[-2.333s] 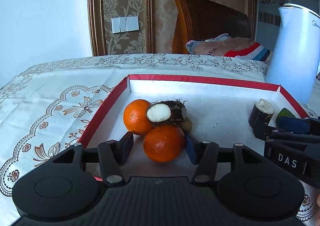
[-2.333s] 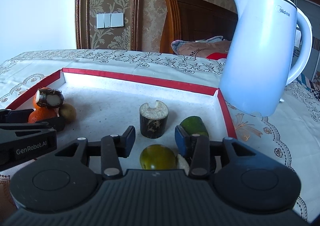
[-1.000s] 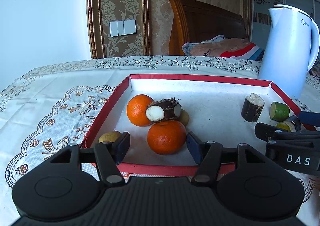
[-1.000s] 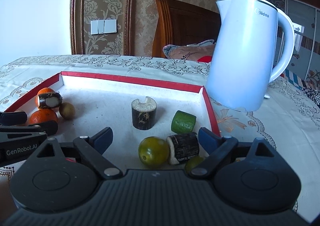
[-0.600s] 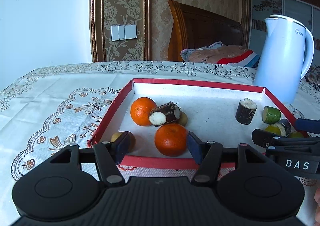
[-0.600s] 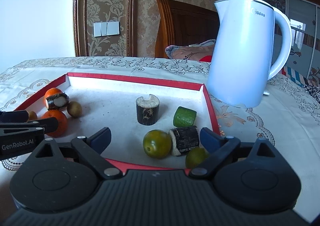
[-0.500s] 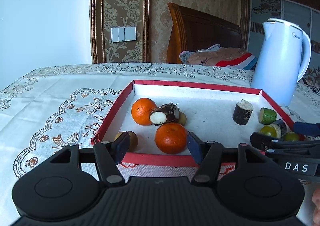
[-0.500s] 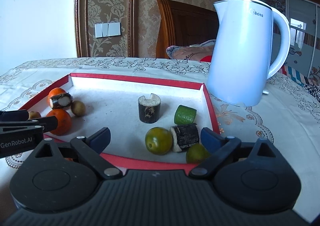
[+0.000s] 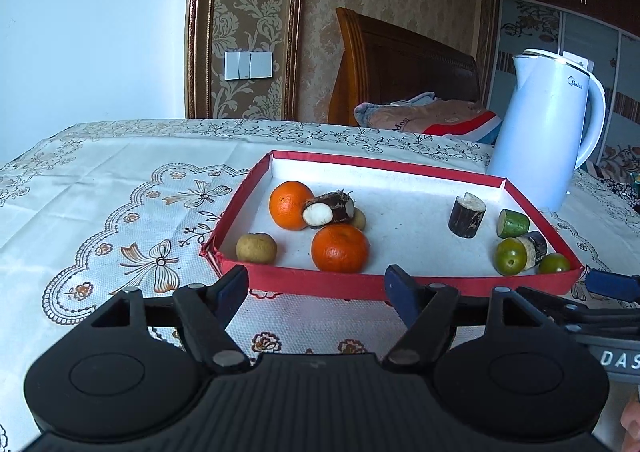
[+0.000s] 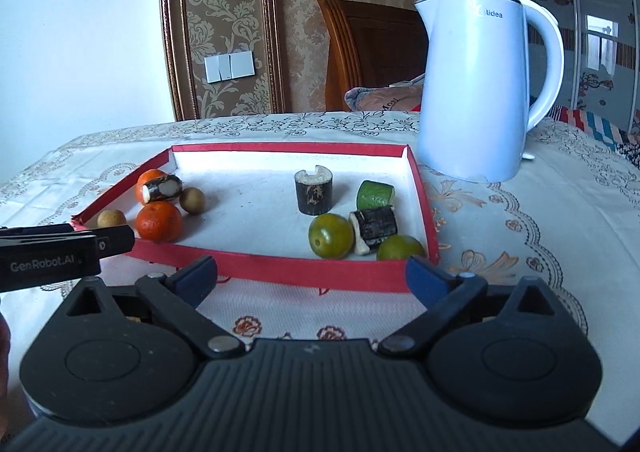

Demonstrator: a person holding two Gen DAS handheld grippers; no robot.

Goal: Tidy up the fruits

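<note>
Both the left tongs [image 9: 314, 284] and right tongs [image 10: 310, 272] stood open and empty just short of the tray [image 9: 320, 282]; beyond them the fruit looked sorted, oranges [image 9: 339, 248] left, green fruits [image 10: 331, 235] right.

My left wrist view sat low, just short of the red tray's [image 9: 316, 284] near rim, facing across it toward the kettle [image 9: 548, 132]. My right wrist view looked from the tray's [image 10: 304, 272] right end, kettle [image 10: 480, 92] closer. Both shared tray, kettle, and wall switch [image 9: 249, 65].
</note>
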